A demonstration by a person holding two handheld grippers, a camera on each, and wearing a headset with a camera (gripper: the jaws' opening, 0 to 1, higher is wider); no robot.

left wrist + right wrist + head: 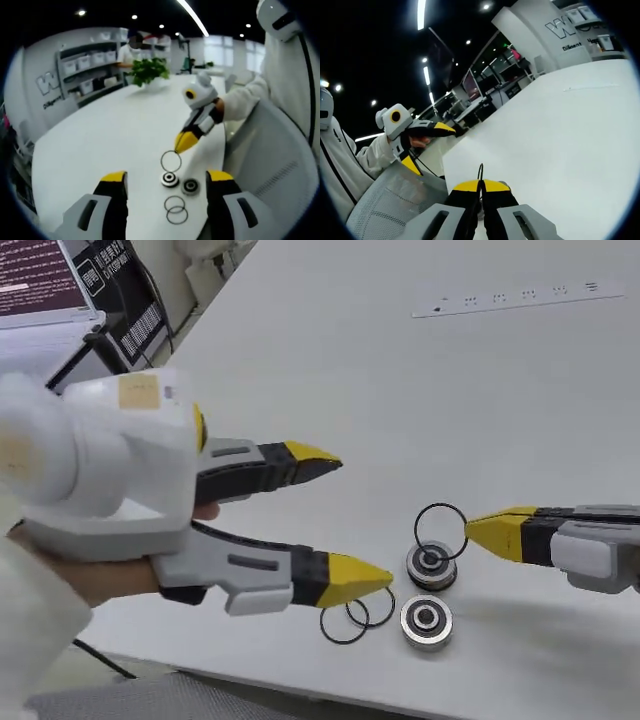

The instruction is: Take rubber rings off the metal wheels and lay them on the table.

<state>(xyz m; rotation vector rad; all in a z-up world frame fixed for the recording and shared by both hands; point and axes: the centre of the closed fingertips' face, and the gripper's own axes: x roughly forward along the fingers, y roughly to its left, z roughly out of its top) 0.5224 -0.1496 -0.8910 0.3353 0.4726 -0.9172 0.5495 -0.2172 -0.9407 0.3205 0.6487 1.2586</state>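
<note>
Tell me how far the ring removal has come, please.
Done: two thin black rubber rings lie on the white table. In hand: the right gripper is shut on a third black ring near the two round metal wheels. Left: laying it down; whether the wheels carry more rings, I cannot tell.

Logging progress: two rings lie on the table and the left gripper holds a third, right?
No: the right gripper holds the third ring, shut on it, as the head view shows. Two rings do lie on the table.
</note>
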